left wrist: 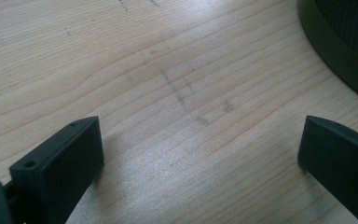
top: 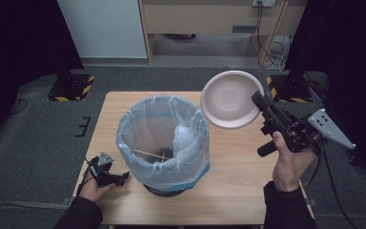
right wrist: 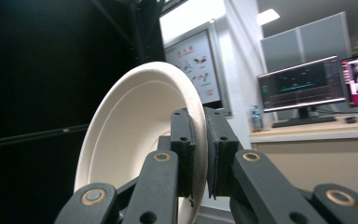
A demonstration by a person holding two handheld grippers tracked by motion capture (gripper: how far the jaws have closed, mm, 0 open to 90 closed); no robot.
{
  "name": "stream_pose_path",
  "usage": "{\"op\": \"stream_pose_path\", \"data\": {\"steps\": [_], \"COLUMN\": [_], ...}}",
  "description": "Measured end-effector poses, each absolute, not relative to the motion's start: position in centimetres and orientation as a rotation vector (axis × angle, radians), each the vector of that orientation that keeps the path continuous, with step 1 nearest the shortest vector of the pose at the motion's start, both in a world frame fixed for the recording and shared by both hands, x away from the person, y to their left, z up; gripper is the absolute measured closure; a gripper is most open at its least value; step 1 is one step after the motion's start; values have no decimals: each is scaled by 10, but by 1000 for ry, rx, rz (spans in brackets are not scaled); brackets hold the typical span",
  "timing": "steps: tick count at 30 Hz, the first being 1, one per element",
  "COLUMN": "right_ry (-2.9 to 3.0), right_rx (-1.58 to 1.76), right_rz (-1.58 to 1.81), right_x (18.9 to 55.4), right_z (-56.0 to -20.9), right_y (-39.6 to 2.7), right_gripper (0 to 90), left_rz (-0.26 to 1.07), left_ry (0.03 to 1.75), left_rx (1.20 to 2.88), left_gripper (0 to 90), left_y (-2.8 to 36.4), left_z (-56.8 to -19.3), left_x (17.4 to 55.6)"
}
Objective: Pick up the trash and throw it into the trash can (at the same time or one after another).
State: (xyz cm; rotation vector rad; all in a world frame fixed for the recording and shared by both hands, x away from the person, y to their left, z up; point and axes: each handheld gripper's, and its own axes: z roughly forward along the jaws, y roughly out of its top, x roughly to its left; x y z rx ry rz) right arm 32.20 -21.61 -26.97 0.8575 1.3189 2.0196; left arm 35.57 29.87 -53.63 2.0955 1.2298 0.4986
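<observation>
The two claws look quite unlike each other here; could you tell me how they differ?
The right claw is shut on the rim of a white plate; the left claw is open with nothing between its jaws. The right claw is held up in the air beside the bin; the left claw rests low on the table. Both are black and hand-held.

A round off-white plate [top: 229, 99], shallow with a raised rim and probably paper, sits right of centre in the high view's upper half. It is tilted up on edge, its empty hollow face toward the camera, pinched at its right rim.
</observation>
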Motion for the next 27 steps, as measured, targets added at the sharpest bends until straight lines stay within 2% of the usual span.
{"op": "stream_pose_path", "data": {"steps": [11, 16, 27], "right_ry": [1442, 1547, 1733], "right_rx": [776, 767, 777], "right_rz": [2031, 2003, 1949], "right_x": [332, 341, 355], "right_z": [-258, -265, -286], "right_y": [-162, -133, -104], "right_gripper": [837, 837, 832], "left_rz": [498, 498, 499], "left_ry": [1230, 1229, 1229], "left_rx": [2096, 2096, 2096], "left_gripper": [0, 0, 0], "left_y": [299, 299, 299], "left_z": [-536, -536, -536], "left_x": [356, 356, 356]}}
